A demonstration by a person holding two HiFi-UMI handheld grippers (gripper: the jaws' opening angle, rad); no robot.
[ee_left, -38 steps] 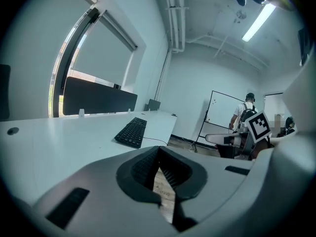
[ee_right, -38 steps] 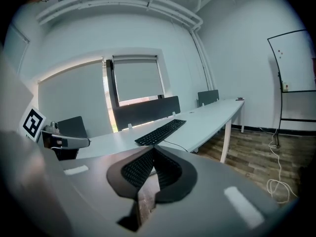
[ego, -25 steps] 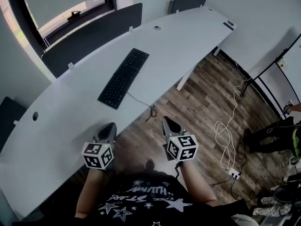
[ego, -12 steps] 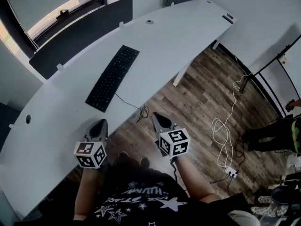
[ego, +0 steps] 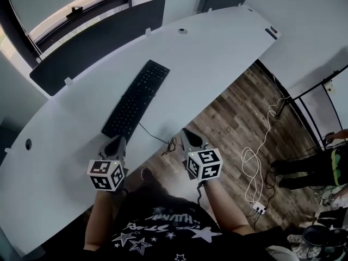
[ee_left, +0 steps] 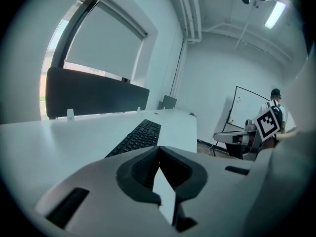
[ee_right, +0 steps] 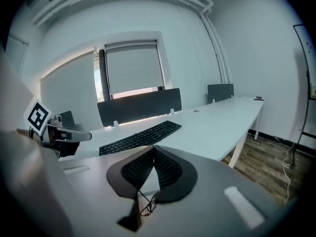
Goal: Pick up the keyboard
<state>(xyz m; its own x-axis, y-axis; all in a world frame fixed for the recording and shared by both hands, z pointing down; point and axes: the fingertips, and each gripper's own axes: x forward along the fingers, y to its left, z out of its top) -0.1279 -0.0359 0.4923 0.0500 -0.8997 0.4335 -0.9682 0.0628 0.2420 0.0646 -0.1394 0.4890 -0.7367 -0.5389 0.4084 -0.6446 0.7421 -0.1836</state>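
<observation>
A long black keyboard (ego: 135, 99) lies slanted on the curved white desk (ego: 217, 42); it also shows in the left gripper view (ee_left: 138, 137) and the right gripper view (ee_right: 140, 136). Its thin cable (ego: 157, 139) hangs over the desk's near edge. My left gripper (ego: 115, 144) is shut and empty, its tips just short of the keyboard's near end, over the desk edge. My right gripper (ego: 188, 136) is shut and empty too, hovering over the wooden floor just off the desk's near edge, right of the cable.
Dark privacy screens (ego: 98, 42) stand along the desk's far side. A small dark object (ego: 271, 33) lies at the desk's right end. White cables (ego: 261, 145) trail across the floor to the right. A person stands at the right edge (ego: 326, 165).
Both grippers have moved forward toward the desk edge and the keyboard's near end. Their jaws stay shut.
</observation>
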